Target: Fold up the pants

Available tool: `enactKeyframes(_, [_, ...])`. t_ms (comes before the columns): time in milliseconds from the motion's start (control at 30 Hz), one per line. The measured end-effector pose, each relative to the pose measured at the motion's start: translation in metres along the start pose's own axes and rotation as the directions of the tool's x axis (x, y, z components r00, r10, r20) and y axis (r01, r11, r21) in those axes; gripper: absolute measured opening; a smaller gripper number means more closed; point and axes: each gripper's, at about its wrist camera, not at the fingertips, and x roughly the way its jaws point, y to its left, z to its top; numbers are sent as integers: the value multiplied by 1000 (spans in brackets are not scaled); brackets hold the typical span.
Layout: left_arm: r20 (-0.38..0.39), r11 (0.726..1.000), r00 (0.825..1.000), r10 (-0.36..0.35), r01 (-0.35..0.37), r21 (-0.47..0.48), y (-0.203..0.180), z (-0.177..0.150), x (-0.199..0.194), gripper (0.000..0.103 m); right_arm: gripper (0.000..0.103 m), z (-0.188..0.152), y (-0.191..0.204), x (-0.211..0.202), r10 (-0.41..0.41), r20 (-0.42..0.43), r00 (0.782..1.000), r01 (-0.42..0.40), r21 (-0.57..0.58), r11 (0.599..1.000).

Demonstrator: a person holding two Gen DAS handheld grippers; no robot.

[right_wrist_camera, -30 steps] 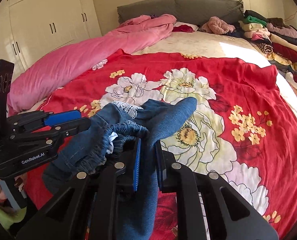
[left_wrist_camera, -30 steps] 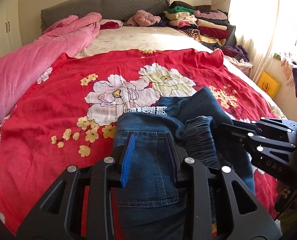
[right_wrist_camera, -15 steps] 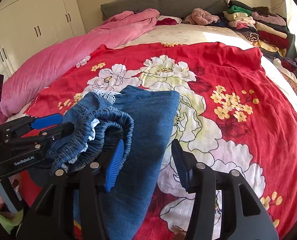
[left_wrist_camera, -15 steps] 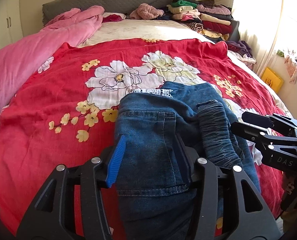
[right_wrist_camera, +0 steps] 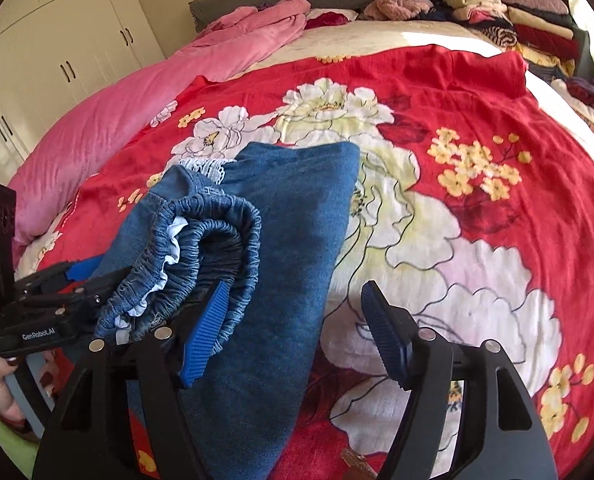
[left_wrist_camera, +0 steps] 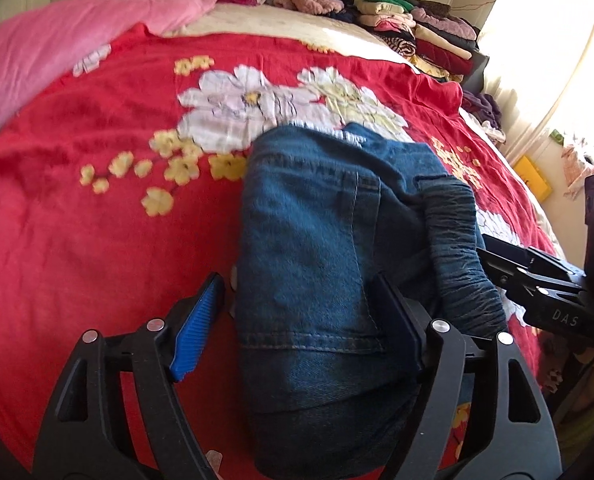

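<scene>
Denim lies between my left gripper (left_wrist_camera: 297, 320) fingers, and those jaws are opening: the blue pad stands clear of the cloth, the dark pad just beside its right edge. My right gripper (right_wrist_camera: 297, 336) is opening too; its left pad sits against the gathered waistband (right_wrist_camera: 201, 256), its right pad over bare blanket (right_wrist_camera: 497, 240). The folded jeans (left_wrist_camera: 317, 240) rest on the bed, their long axis running away from me towards the far headboard, both grippers at the near end.
</scene>
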Motion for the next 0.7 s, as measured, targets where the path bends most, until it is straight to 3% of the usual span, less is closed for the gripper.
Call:
enactKeyframes(133, [-17,999,999,-40,39,-25,-1,-6,4,66,64,-4,-2,2,34,-8,999,-33,21,999])
enactKeyframes(233, [-28,994,996,-90,88,-58,0,-6,6,49,50,-6,-2,5,80,-16,997,-80,29,996])
enactKeyframes(300, [-28,994,995,-95,94,-53,-3,-6,6,39,18,-5,1,9,129,-24,991,-128,29,991])
enactKeyframes(333, [-25,994,995,-96,95,-51,-5,-6,5,34,15,-5,6,9,126,-20,992,-126,14,992])
enactKeyframes(433, [10,996,996,-89,89,-30,-10,-1,-7,23,11,3,27,-3,87,21,996,-85,-87,993])
enactKeyframes(600, [106,998,993,-57,58,-11,-18,6,-32,22,11,20,58,-30,69,111,991,-42,-226,973])
enactKeyframes(700, [141,1000,990,-24,25,-5,-19,9,-37,22,11,26,59,-28,64,113,992,-35,-241,970])
